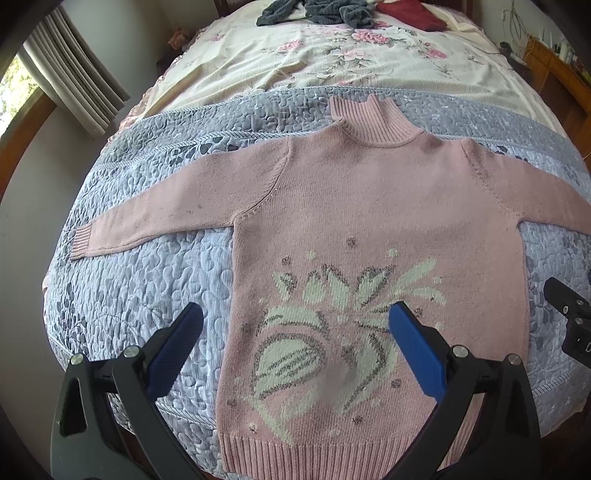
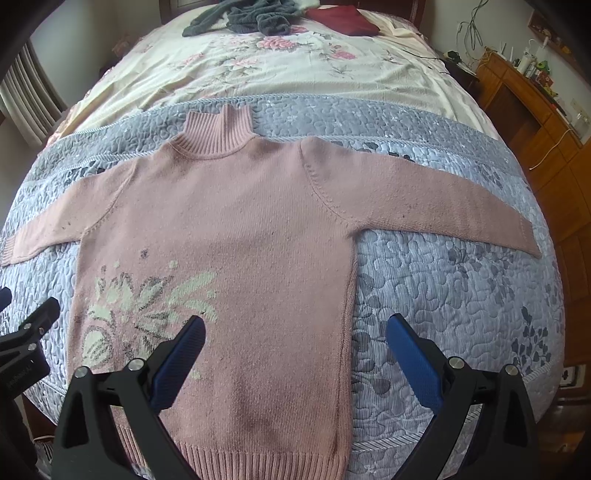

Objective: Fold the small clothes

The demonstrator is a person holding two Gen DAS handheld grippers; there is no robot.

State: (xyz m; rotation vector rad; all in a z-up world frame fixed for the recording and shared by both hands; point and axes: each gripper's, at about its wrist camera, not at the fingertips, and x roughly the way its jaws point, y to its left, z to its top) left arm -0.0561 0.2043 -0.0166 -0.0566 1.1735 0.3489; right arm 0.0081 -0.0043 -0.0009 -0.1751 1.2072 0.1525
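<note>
A small pink knit sweater (image 1: 369, 206) (image 2: 240, 229) with a high ribbed collar and a pale flower pattern lies flat, face up, on a grey quilted bedspread (image 1: 147, 280) (image 2: 443, 288). Both sleeves are spread out sideways. My left gripper (image 1: 295, 317) hovers open above the sweater's lower left part, over the flower pattern, holding nothing. Over the lower right side seam my right gripper (image 2: 295, 332) is also open and empty. Part of the right gripper (image 1: 570, 321) shows at the right edge of the left wrist view, and part of the left gripper (image 2: 26, 339) at the left edge of the right wrist view.
Beyond the quilt lies a cream floral sheet (image 1: 314, 55) (image 2: 295, 66). A dark grey garment pile (image 1: 317, 13) (image 2: 243, 16) and a dark red cloth (image 1: 413, 13) (image 2: 343, 18) sit at the far end. Curtains (image 1: 70, 70) hang left; a wooden cabinet (image 2: 532, 110) stands right.
</note>
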